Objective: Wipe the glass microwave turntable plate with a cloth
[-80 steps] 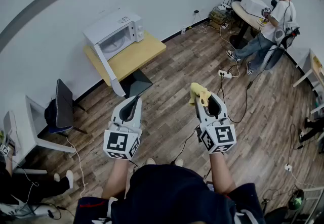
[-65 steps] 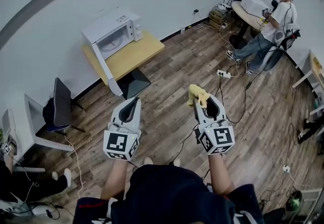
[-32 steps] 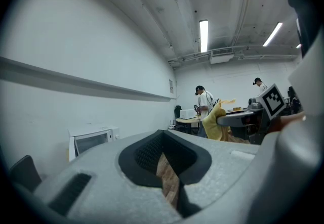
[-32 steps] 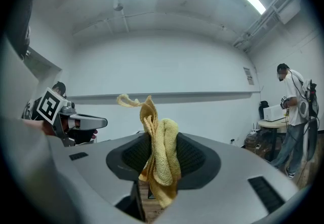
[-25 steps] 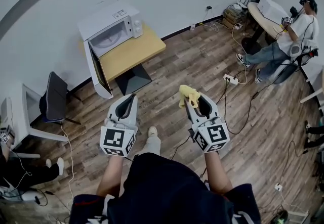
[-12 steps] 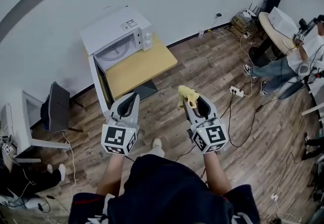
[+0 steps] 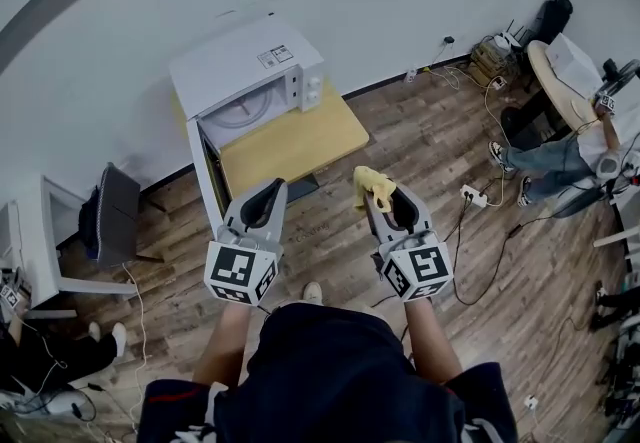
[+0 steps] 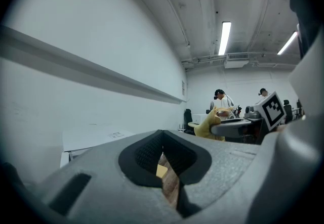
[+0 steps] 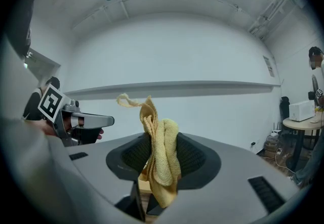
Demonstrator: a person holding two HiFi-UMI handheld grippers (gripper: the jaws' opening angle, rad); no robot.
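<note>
1. Cloth (image 9: 161, 157) was pinched in your right gripper (image 7: 378, 201). The jaws were clamped on the folded middle, with a loose end poking up above the pads. Makes sense to me: that leaves a soft wad out front to wipe with, so no bare plastic would meet the glass.
2. Left gripper (image 7: 272, 193) was closed right down, pads together, nothing between them. Only a sliver of floor and table showed through the gap below the pads. My guess is you were saving that hand to steady or pull out the plate.
3. You held both grippers level and side by side, a bit apart. They pointed toward the microwave (image 7: 250, 66) on the table (image 7: 300, 143) by the wall.
4. Plate (image 7: 243, 111) sat inside the microwave, lying flat as far as I could tell. The door (image 7: 203, 181) hung wide open, so the way in was clear. Neither gripper was anywhere near the plate.
5. Wiping hadn't started, I'd say. The next bit called for closing in on the opening. That door edge stuck out on your left, so it looked like the thing to bump.
</note>
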